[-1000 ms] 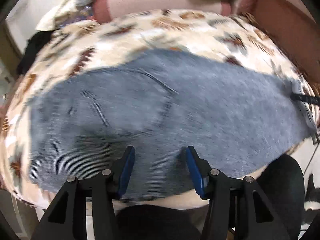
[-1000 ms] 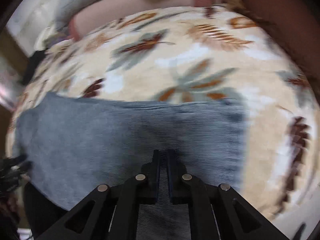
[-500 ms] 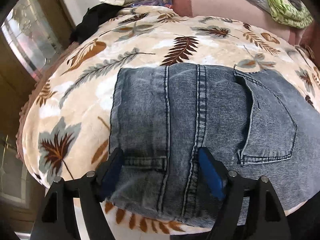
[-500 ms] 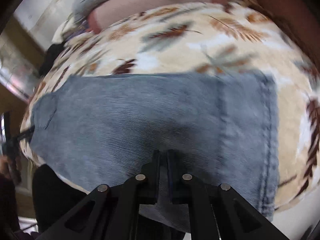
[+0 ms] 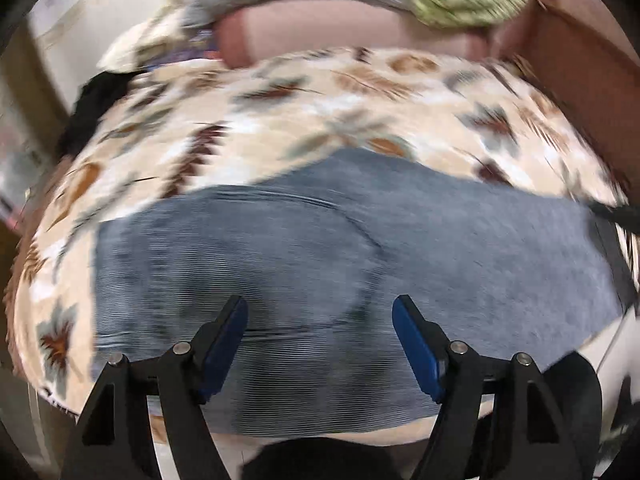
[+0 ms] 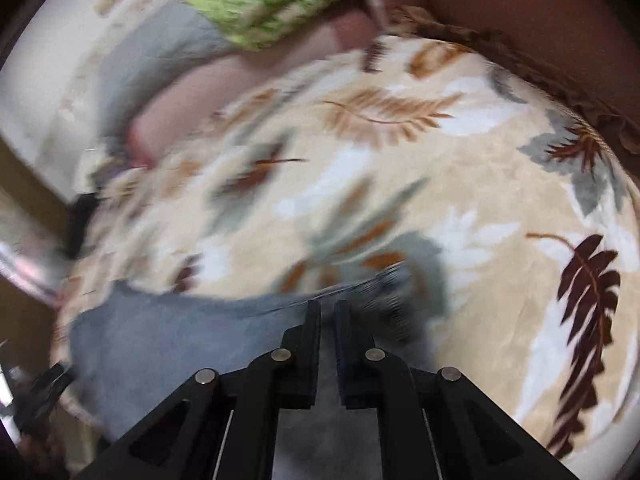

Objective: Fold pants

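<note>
A: Pants (image 5: 360,264): one pair, blue-grey denim, lying flat along the near edge of the leaf-print blanket (image 5: 304,120); blur hides any label.

B: Left gripper (image 5: 320,320): jaws apart above the denim, just widened then eased slightly, nothing between. Right gripper (image 6: 327,316): jaws clamped on the fabric's edge.

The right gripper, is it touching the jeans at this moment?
Touching. In the right wrist view, the right gripper is shut with grey-blue denim of the jeans running between its fingers.
</note>
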Tool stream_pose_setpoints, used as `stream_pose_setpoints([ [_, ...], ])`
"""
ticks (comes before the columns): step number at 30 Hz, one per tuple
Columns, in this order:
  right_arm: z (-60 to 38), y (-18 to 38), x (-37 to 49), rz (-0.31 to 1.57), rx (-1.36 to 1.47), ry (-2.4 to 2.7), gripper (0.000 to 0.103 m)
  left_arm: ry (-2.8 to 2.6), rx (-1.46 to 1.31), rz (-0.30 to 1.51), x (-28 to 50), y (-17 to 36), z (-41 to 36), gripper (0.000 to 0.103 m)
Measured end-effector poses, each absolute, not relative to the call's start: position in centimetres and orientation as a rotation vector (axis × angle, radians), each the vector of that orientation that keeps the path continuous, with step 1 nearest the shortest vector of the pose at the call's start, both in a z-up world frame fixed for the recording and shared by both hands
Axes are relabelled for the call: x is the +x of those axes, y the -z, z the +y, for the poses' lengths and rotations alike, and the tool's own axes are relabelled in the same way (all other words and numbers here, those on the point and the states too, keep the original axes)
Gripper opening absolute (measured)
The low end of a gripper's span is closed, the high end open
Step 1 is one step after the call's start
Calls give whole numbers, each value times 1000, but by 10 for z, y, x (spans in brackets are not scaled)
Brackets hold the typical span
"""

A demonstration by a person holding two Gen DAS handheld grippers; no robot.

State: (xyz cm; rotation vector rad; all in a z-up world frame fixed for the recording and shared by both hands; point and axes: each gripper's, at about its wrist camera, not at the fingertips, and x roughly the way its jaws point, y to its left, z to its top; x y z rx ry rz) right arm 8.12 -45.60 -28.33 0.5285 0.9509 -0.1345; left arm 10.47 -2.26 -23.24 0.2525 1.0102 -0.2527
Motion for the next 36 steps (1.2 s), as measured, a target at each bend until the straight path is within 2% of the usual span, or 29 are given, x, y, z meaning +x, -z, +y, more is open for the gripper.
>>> stream_pose_setpoints([
  [3, -467, 281, 76, 910, 604, 124, 4, 282, 293, 1075, 102, 252, -42, 75],
  [4, -467, 276, 71, 889, 619, 119, 9, 281, 298, 1099, 104, 259, -45, 75],
  [6, -464, 262, 51, 838, 598, 111, 9, 268, 320, 1112, 101, 269, -49, 75],
  [13, -445, 249, -21, 864, 562, -8, 9, 365, 364, 1056, 79, 247, -80, 75],
  [18, -436, 288, -37, 994, 523, 67, 9, 404, 408, 1062, 79, 257, -108, 75],
  [21, -447, 284, -50, 952, 627, 48, 9, 365, 410, 1114, 84, 275, -107, 77],
  [24, -449, 265, -69, 881, 606, 34, 9, 365, 417, 1106, 79, 266, -108, 77],
  [28, -450, 249, -88, 836, 574, 65, 10, 396, 408, 989, 65, 234, -120, 77],
  [29, -450, 246, -91, 834, 556, 79, 11, 402, 402, 962, 62, 226, -124, 77],
  [30, -449, 243, -92, 831, 546, 92, 18, 402, 396, 935, 58, 217, -128, 77],
  [31, -448, 240, -94, 827, 549, 95, 31, 403, 392, 910, 55, 209, -131, 77],
  [33, -446, 231, -98, 793, 549, 92, 41, 404, 387, 876, 49, 196, -137, 78],
  [36, -440, 219, -97, 761, 524, 83, 41, 384, 388, 825, 46, 181, -143, 79],
])
